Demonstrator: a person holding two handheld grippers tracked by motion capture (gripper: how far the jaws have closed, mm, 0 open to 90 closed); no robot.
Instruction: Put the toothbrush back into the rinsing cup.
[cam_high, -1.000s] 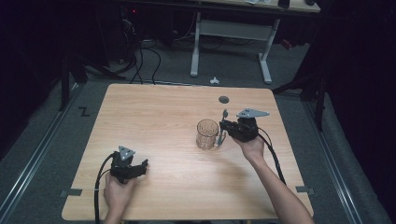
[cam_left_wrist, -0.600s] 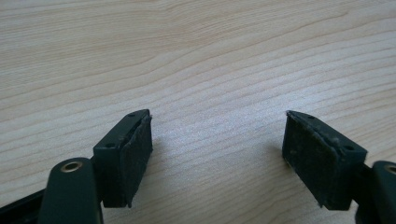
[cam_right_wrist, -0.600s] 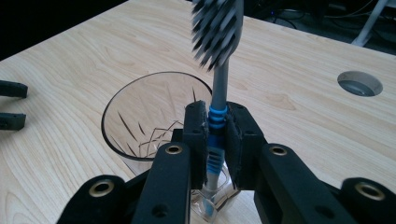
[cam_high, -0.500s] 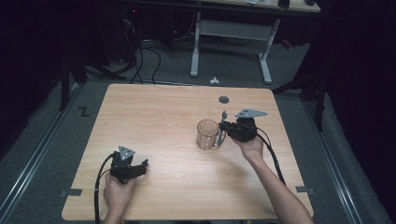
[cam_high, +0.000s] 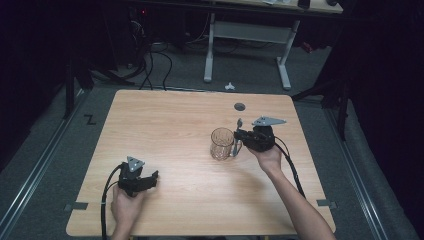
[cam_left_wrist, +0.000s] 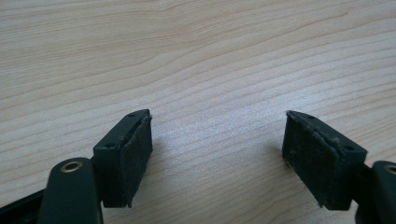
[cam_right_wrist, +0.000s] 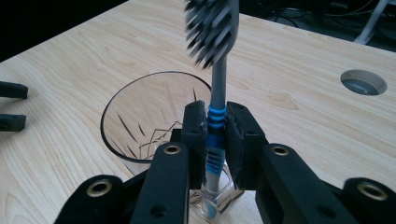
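toothbrush gripped beside the glass
right gripper (cam_right_wrist: 216, 140) pinches toothbrush (cam_right_wrist: 214, 135) upright just beside glass (cam_right_wrist: 140, 121); not yet inside. left gripper (cam_left_wrist: 217, 158) spread, idle, well apart from glass.

A fixed camera looks forward and down from above the near side of the desk (cam_high: 175, 125), both forearms entering at the bottom edge. The left hand-held gripper (cam_left_wrist: 217, 158) carries a camera pressed close over bare wood just beyond its jaws. The right hand-held gripper (cam_right_wrist: 216, 140) carries another, close behind a toothbrush (cam_right_wrist: 215, 56) and glass mug (cam_right_wrist: 140, 116), both also seen from above.
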